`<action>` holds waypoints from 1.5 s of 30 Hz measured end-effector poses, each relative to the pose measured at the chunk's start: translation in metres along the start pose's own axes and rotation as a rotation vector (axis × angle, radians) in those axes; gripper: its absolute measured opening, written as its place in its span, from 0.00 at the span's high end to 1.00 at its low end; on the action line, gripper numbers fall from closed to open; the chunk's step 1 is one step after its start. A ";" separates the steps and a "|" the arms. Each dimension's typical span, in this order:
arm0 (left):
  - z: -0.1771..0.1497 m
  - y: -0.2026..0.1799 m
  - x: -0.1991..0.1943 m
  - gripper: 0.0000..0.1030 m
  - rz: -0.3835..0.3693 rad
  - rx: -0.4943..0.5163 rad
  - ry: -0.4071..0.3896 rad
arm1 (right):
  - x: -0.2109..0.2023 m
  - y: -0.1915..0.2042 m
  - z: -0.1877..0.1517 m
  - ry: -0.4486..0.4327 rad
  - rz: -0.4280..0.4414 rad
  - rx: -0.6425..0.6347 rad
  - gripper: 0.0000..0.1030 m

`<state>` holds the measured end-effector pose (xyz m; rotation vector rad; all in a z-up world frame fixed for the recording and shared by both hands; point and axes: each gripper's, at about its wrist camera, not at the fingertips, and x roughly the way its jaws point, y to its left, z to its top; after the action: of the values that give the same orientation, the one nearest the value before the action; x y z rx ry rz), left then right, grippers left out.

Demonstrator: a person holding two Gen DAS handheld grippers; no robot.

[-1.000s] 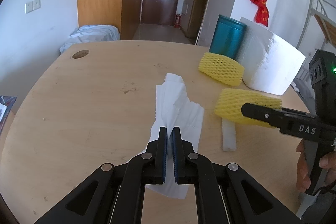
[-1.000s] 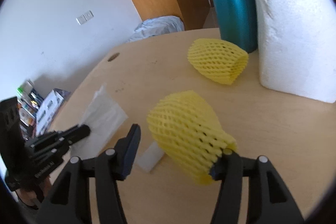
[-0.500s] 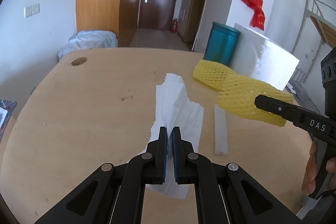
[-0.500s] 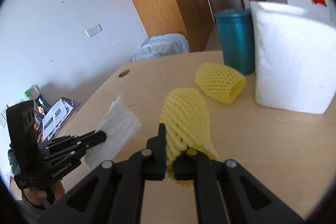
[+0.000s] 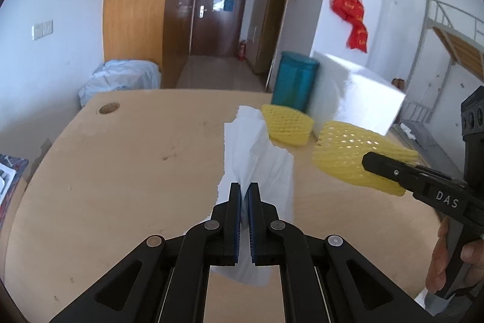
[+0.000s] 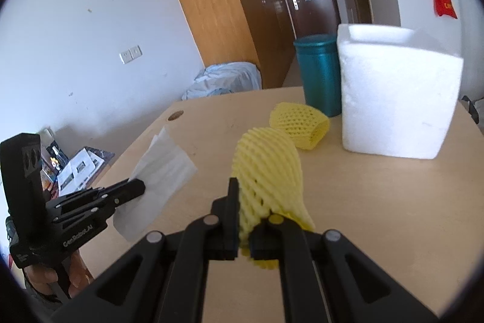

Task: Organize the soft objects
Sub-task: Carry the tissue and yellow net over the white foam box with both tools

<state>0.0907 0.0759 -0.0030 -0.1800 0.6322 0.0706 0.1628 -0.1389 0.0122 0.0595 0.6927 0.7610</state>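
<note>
Left gripper [image 5: 244,196]: black, jaws pinched on a thin white tissue [image 5: 260,159], crinkled and limp, lifted above the near table [image 5: 121,171].
Right gripper [image 6: 245,229]: pressed together on a yellow foam net [image 6: 266,168], a squashed mesh tube, held off the tabletop.
Second net [image 6: 299,126]: yellow mesh sleeve lying farther back.
Foam block [image 6: 396,99]: white, grainy, boxy, far right.
Bin [image 6: 317,74]: smooth teal cylinder beyond the table's far edge.
</note>
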 end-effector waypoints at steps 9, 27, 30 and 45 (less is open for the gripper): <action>0.011 -0.023 -0.021 0.95 -0.031 0.048 -0.055 | -0.028 -0.001 0.003 -0.063 -0.018 -0.006 0.94; 0.030 -0.060 -0.014 0.95 -0.085 0.100 -0.062 | -0.058 -0.012 0.011 -0.131 -0.080 0.013 0.94; 0.039 -0.063 -0.012 0.95 -0.102 0.106 -0.072 | -0.063 -0.015 0.016 -0.150 -0.099 0.016 0.94; 0.092 -0.098 -0.006 0.95 -0.190 0.168 -0.130 | -0.083 -0.027 0.051 -0.260 -0.169 0.007 0.94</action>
<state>0.1514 -0.0033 0.0873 -0.0714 0.4862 -0.1524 0.1667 -0.2030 0.0907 0.1034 0.4461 0.5760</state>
